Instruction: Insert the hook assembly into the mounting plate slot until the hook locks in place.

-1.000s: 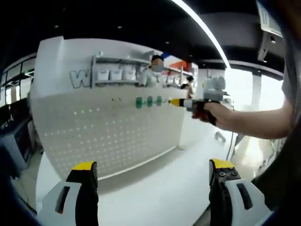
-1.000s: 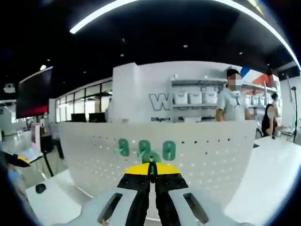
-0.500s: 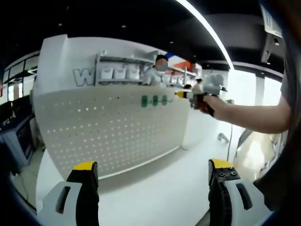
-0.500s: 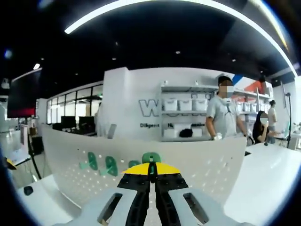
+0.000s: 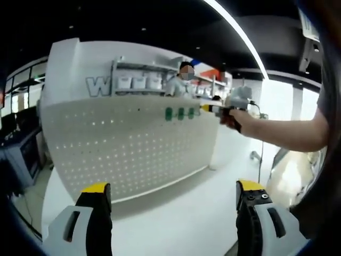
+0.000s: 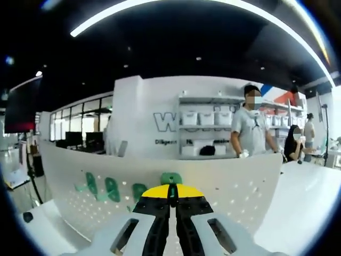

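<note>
A white perforated mounting plate stands upright on the white table, running along the table's far side. In the left gripper view three green hooks sit in a short row near the plate's top edge, toward its right end. The left tongs are held low over the near part of the table with the yellow-tipped jaws wide apart and nothing between them. In the same view the right tongs come in from the right, gripped by a person's hand, with the tip just beside the rightmost of the three hooks, level with the row. In the right gripper view the right tongs have their jaws drawn together on a green hook assembly, whose rounded top rises just above the yellow tips, close against the plate near its top edge. To its left on the plate are the other green hooks. Behind the plate, a person in a grey shirt stands before white shelving holding bins.
</note>
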`<state>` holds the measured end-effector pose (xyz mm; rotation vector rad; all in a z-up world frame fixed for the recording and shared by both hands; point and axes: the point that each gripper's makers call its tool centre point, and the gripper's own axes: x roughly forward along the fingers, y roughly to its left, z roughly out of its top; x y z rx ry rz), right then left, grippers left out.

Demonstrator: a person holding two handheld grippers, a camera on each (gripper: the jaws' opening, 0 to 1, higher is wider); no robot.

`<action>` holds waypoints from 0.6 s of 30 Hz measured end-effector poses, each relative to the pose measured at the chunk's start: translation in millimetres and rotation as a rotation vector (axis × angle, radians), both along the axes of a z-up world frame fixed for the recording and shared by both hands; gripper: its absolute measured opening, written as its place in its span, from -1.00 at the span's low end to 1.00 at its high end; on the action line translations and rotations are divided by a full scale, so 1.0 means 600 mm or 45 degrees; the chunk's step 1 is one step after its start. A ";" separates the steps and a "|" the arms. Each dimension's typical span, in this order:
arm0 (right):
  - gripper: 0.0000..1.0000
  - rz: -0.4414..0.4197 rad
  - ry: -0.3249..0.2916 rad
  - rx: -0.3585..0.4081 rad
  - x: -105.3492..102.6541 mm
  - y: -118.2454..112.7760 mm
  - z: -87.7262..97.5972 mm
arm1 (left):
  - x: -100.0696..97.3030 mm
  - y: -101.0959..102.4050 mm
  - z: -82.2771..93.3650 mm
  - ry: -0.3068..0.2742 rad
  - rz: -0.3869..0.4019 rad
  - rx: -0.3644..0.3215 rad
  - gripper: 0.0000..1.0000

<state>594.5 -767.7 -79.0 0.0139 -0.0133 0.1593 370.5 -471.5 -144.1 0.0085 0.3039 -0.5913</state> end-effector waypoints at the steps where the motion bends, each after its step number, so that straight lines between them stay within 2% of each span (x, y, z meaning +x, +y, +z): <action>1: -0.99 -0.004 -0.001 -0.007 0.001 -0.001 0.000 | 0.001 0.000 0.001 -0.001 0.000 0.000 0.98; 6: -0.99 -0.009 -0.018 0.010 0.002 -0.005 0.000 | 0.002 0.000 -0.001 0.000 -0.002 0.004 0.98; 9: -0.99 -0.017 -0.031 -0.023 0.005 -0.008 0.000 | 0.002 -0.002 -0.002 0.000 -0.008 0.006 0.98; 12: -0.99 -0.013 -0.036 0.007 0.006 -0.009 -0.001 | 0.003 -0.003 0.000 -0.002 -0.009 0.009 0.98; 18: -0.99 -0.009 -0.015 0.004 0.009 -0.009 -0.021 | 0.004 -0.003 0.003 -0.009 -0.006 0.008 0.98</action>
